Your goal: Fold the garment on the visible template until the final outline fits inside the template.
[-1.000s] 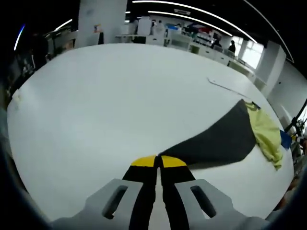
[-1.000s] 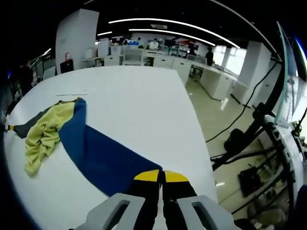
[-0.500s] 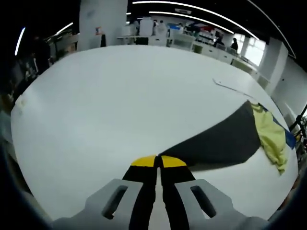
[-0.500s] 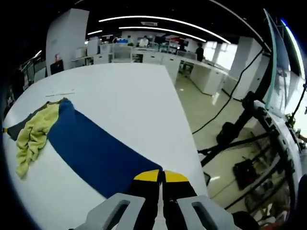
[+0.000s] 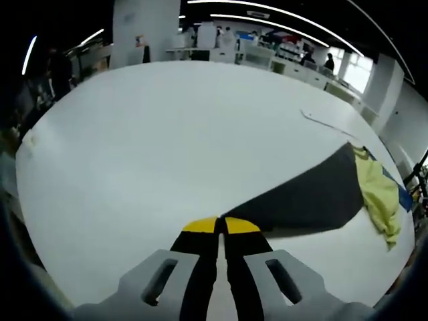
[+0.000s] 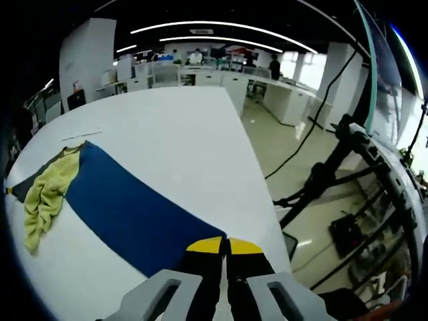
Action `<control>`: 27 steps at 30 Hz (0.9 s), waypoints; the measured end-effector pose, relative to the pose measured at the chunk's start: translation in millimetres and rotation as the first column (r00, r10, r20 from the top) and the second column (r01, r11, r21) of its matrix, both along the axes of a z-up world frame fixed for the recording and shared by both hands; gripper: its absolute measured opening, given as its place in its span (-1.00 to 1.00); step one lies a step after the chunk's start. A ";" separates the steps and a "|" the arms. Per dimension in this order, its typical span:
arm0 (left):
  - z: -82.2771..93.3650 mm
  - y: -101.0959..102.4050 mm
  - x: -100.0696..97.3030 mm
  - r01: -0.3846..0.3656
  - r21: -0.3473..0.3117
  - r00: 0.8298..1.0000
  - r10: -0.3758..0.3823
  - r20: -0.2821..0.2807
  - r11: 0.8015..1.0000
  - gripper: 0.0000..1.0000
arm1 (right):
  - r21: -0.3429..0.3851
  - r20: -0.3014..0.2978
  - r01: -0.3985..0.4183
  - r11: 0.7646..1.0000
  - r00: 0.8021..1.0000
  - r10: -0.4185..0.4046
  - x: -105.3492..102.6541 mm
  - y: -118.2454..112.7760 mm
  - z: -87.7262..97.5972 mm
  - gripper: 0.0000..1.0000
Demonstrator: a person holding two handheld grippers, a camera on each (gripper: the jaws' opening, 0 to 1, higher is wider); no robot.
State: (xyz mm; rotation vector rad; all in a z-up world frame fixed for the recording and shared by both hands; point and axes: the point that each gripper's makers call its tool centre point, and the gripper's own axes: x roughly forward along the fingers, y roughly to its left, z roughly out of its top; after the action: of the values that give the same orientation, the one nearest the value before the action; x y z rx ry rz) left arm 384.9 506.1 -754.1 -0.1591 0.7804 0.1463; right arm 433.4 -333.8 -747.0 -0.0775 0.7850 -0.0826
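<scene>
a: what do the left tongs (image 5: pixel 221 225) look like?

b: in the left gripper view the two jaws rise from the bottom edge, black with yellow tips, pressed together with no gap. they are clamped on the tip of a dark grey sleeve (image 5: pixel 304 194) of the garment.

a: where does that sleeve go?

b: it stretches away to the right as a taut, widening dark band just above or on the white table (image 5: pixel 154 134); i cannot tell whether it touches. at its far end it meets a bunched yellow-green body of the garment (image 5: pixel 376 197), near the table's right edge, with a sliver of blue beyond.

a: and the right tongs (image 6: pixel 225 245)?

b: in the right gripper view they match: yellow-tipped jaws closed tight, pinching the end of a blue sleeve (image 6: pixel 130 214). that sleeve runs as a broad flat band up and to the left across the table (image 6: pixel 174 127) to the crumpled yellow-green body of the garment (image 6: pixel 45 194), with the dark grey sleeve (image 6: pixel 20 187) trailing off at the far left.

a: so where is the garment overall?

b: on the white table, pulled out long between the two tongs, the crumpled middle lying on the table surface.

a: anything else?

b: a thin pale line (image 5: pixel 324 122) lies on the table beyond the garment in the left gripper view. past the table's edge in the right gripper view are a shiny floor (image 6: pixel 294 167), black cables and stand legs (image 6: pixel 321 184). an office with ceiling light strips (image 6: pixel 221 25) fills the background.
</scene>
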 end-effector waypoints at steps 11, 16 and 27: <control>5.1 -14.9 -0.5 0.044 -0.008 0.998 -0.044 0.046 0.999 -0.39 | 0.053 -0.008 -0.058 0.997 0.998 0.058 -4.1 24.5 1.9 -0.45; 4.3 -34.3 -3.8 0.127 0.004 0.990 -0.127 0.055 0.992 -0.11 | 0.116 -0.012 -0.134 0.984 0.991 0.136 -7.0 56.2 0.6 0.01; 13.0 -88.8 -11.9 0.308 0.031 0.944 -0.310 0.113 0.951 0.27 | 0.211 -0.007 -0.273 0.939 0.960 0.281 -12.9 122.4 2.6 0.45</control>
State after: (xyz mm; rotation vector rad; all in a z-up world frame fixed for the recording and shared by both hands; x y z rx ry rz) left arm 373.0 417.2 -741.2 -0.0302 0.6781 -0.1550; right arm 420.4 -211.4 -744.4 0.0094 0.8085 0.2695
